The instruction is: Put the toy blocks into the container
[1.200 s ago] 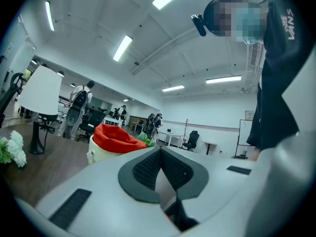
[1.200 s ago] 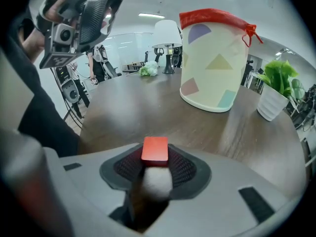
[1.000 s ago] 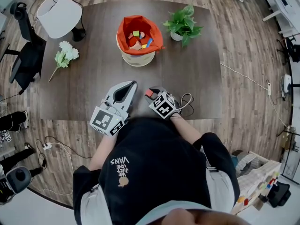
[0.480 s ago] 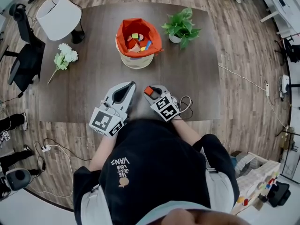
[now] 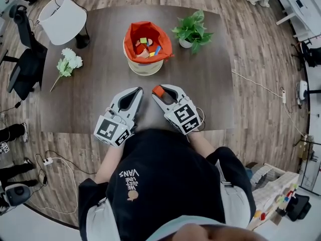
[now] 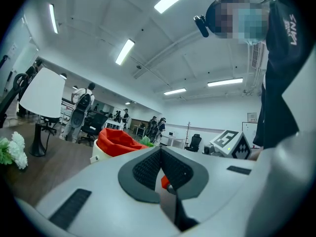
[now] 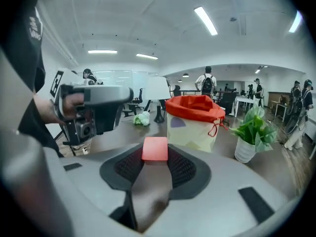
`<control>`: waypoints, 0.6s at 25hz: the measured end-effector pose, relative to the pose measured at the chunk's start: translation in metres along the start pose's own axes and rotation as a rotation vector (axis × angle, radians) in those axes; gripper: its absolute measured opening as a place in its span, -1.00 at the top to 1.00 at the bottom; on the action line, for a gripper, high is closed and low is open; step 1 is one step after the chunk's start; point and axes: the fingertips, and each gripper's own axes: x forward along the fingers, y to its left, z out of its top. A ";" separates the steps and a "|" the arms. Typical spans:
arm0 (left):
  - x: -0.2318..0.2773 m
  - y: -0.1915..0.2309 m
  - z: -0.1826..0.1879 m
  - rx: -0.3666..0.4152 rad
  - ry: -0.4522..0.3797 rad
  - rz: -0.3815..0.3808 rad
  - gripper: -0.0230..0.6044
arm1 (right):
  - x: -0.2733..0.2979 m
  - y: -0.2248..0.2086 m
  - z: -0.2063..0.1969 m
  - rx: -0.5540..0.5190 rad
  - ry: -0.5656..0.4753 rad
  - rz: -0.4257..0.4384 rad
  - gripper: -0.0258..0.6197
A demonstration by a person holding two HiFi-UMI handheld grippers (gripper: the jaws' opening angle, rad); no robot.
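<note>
- The red block (image 7: 155, 148) looks small, stiff and light, with flat smooth sides. It is probably wood or plastic, so it should not crush or break.
- Flat opposite faces are the best place to hold such a block, and that is where it is held now, one pad on each side.
- The grip sits at the very tips, so the block could pivot or slip if jolted. A steady carry should suit it.
- The right tongs (image 5: 160, 91) are clamped on the block, jaws parted only by its width. They hold it clear of the bench (image 5: 200, 94), above the middle of the near edge.
- The left tongs (image 5: 136, 91) are closed, with the pads meeting at the tips and nothing gripped. They hang just beside the right pair over the same near edge. A small red patch shows through the gap behind the tips in the left gripper view, and I cannot tell what it is.
- The container (image 5: 145, 67) stands toward the middle of the far edge, well apart from both tongs. Its soft orange liner (image 5: 163, 48) is folded over the rim.
- Several coloured blocks (image 5: 145, 43) already lie inside, and the wide mouth should take a release from above.
</note>
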 end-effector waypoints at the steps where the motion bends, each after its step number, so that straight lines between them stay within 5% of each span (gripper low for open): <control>1: 0.000 0.000 0.001 -0.001 -0.002 0.000 0.89 | -0.003 0.000 0.007 -0.004 -0.015 0.000 0.44; 15: 0.003 0.003 0.007 -0.001 -0.013 0.002 0.89 | -0.027 -0.001 0.073 -0.049 -0.150 0.004 0.44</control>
